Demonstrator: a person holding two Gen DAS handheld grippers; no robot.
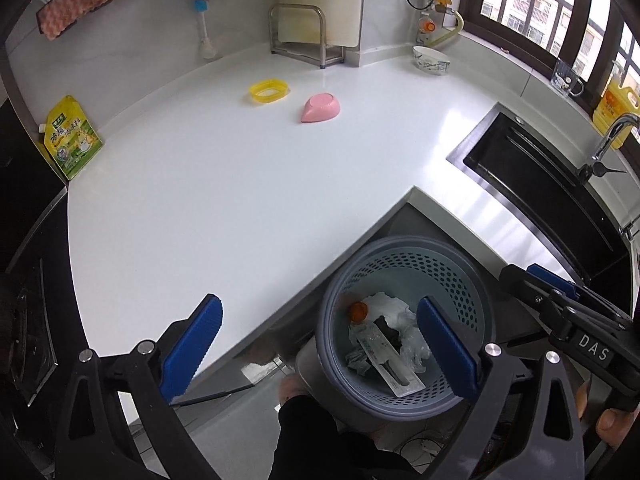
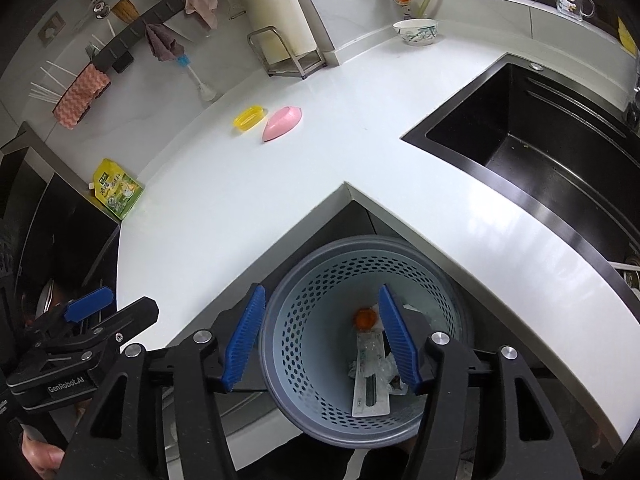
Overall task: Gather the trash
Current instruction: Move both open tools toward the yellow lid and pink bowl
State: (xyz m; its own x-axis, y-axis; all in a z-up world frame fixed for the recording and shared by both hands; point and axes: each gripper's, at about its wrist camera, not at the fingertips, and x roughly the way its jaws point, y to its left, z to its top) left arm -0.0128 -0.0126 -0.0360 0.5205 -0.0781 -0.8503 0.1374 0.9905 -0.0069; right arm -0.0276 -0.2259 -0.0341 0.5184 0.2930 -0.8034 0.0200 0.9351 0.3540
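While angled steeply down over bin (image 2: 362, 344), both claws spread, nothing between pads: right claw (image 2: 322, 338) straddling bin's mouth, left claw (image 1: 318, 346) half over surface (image 1: 248, 184), half over bin. Perforated grey-blue bin below surface's inner corner. Inside: orange cap (image 2: 365, 318), crumpled white paper (image 1: 390, 308), flat plastic packet (image 2: 370, 376), dark scrap.

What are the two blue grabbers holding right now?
Nothing. The left gripper and the right gripper both stand open above the trash basket, with no item between their pads. The trash already lies in the basket.
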